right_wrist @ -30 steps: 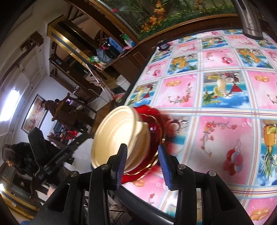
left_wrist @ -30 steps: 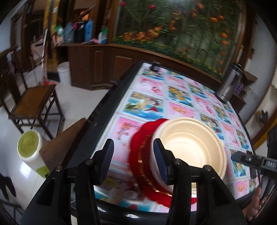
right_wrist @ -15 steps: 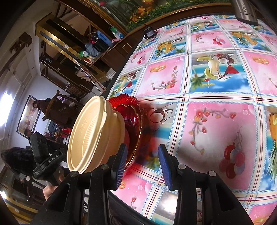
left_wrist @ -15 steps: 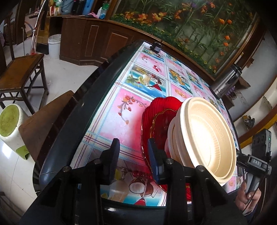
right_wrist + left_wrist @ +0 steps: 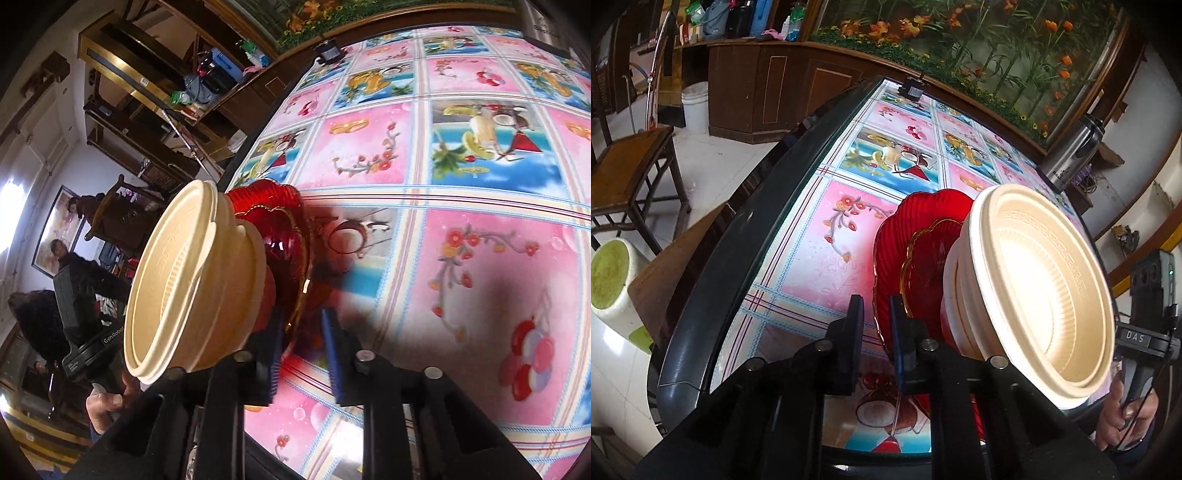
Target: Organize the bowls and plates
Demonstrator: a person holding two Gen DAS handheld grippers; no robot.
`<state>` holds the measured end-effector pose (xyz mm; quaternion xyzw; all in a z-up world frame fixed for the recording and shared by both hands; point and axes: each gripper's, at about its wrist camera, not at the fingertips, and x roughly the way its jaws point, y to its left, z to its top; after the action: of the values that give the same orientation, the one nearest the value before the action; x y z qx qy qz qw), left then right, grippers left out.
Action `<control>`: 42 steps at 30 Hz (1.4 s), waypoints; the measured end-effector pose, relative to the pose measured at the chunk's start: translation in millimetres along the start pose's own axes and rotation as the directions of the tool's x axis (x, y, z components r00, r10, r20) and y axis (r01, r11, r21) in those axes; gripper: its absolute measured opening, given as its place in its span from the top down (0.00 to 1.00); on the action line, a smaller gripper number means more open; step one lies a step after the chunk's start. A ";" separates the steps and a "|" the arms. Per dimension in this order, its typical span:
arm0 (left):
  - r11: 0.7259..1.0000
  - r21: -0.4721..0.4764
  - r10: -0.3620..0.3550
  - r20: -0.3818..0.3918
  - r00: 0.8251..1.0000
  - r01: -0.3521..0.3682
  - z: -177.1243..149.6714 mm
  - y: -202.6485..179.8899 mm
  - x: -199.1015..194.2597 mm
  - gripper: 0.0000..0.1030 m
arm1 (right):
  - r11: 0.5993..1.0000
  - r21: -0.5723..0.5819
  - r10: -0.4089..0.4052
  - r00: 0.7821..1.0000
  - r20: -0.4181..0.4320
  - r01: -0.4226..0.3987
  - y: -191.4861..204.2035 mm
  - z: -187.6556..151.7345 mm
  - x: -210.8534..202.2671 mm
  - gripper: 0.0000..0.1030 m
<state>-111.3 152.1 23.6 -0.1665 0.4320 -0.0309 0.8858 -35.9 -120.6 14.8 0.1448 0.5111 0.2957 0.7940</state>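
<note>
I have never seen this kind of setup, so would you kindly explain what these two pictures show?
A person holds handheld tongs in each hand; each carries a wide-angle camera looking along its fingers. One picture comes from the left tongs, the other from the right tongs. On the table with its colourful cloth is a red plate carrying a smaller plate and nested cream bowls; a steel flask stands at the far end. Both tongs have just been closing on the red plate's rim, from opposite sides.

Daylit fisheye views curve at dark edges; glare whitens the bowl (image 5: 1045, 280), plates blur nearby
</note>
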 end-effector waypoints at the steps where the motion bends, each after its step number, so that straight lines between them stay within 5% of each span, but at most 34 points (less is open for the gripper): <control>1: 1.000 0.005 0.005 0.000 1.000 -0.005 0.0 -1.2 1.1 0.90 | 1.000 -0.002 -0.002 1.000 -0.001 0.002 1.0 0.3 1.6 0.85; 21: 0.999 0.032 0.008 0.002 1.000 -0.008 0.5 -23.9 12.2 0.93 | 1.000 0.004 -0.021 0.999 0.042 0.020 -6.4 -5.4 -11.9 0.87; 42: 0.986 0.152 -0.064 -0.065 0.996 0.073 6.7 -128.0 51.4 0.93 | 0.987 0.147 -0.088 0.979 0.185 0.061 -84.0 -13.3 -91.0 0.87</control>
<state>-62.6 23.0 29.8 -0.1113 0.4486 -0.0998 0.8812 -48.4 -243.6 30.4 0.2089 0.4573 0.2135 0.8376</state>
